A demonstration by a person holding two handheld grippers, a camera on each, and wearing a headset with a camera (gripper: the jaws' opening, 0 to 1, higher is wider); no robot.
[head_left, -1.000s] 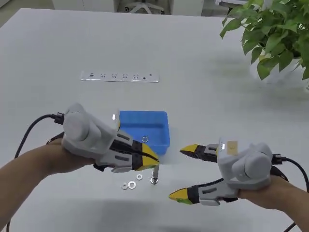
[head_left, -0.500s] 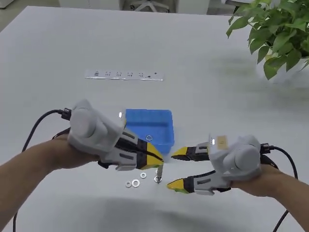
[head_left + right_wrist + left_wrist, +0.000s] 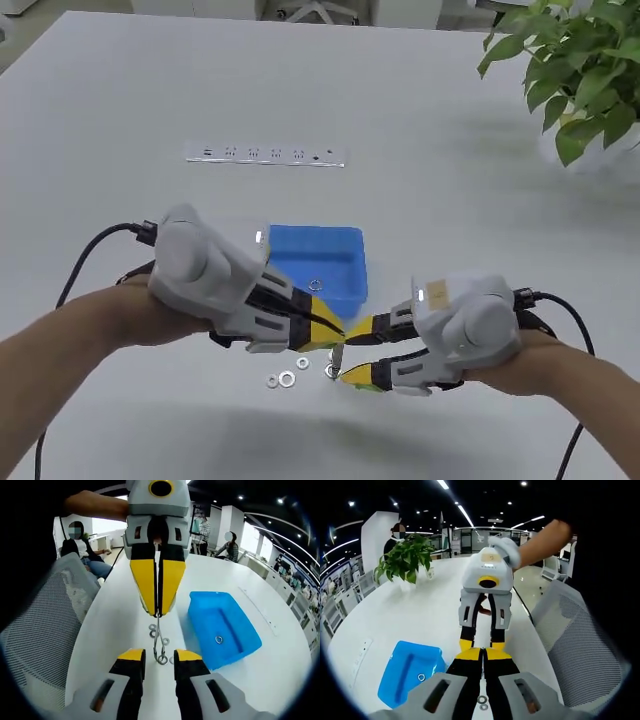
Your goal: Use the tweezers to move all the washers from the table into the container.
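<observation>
On the worktop (image 3: 120, 90), just in front of the blue container (image 3: 345, 246), the left gripper (image 3: 334, 336) held its fingers closed on the tweezers (image 3: 158, 639), their tips down at a washer (image 3: 162, 659). The right gripper (image 3: 350, 353) had its fingers apart, flanking those tips. Three loose washers (image 3: 287, 378) lay beside them, and another single washer (image 3: 316, 286) lay inside the container.

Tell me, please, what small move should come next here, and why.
Probably close the open right gripper gently on the thin metal tweezers. The left gripper grips them at the top, their tips sit at a small silver washer on the white table, and the right jaws stand on either side.
</observation>
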